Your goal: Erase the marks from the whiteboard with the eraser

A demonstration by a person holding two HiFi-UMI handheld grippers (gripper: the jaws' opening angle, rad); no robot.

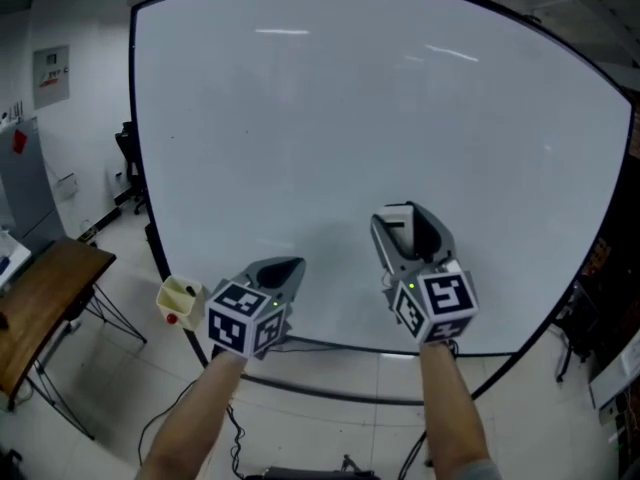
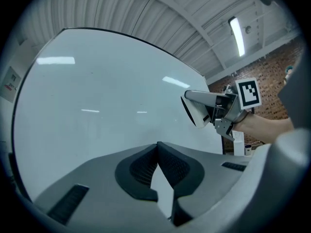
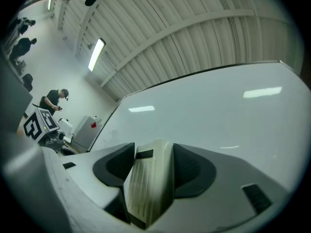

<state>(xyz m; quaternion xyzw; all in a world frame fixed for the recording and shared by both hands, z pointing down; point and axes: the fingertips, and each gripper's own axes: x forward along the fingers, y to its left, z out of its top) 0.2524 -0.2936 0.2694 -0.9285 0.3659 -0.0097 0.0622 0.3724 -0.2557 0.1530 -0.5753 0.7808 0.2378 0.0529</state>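
The whiteboard point(image 1: 380, 118) fills most of the head view, its white face showing only streaks of reflected ceiling light. At 8 o'clock in that view a wooden table point(image 1: 40, 293) stands on the pale floor, well apart from the board. A small yellow holder point(image 1: 179, 299) with something red in it sits at the board's lower left corner. Higher at 9 o'clock a grey cabinet point(image 1: 25, 183) stands against the wall, with a notice point(image 1: 50, 74) pinned above it at 10 o'clock. Nothing lies between either claw and the board.

The right claw point(image 1: 400, 216) points at the lower middle of the board and is clamped on the eraser point(image 1: 403, 230). In the right gripper view the ribbed, pale eraser point(image 3: 148, 181) stands on edge between the two dark pads, filling the gap and jutting out past the tips toward the board point(image 3: 218, 115). Whether its face touches the board cannot be told.

The left claw point(image 1: 281, 268) is at 9 o'clock of the right one, just beside the yellow holder. Its jaws are pressed together tip to tip with nothing between them point(image 2: 158, 147). From its own view, the right claw point(image 2: 192, 108) and the eraser point(image 2: 197, 114) show at 2 o'clock against the board point(image 2: 97, 106).
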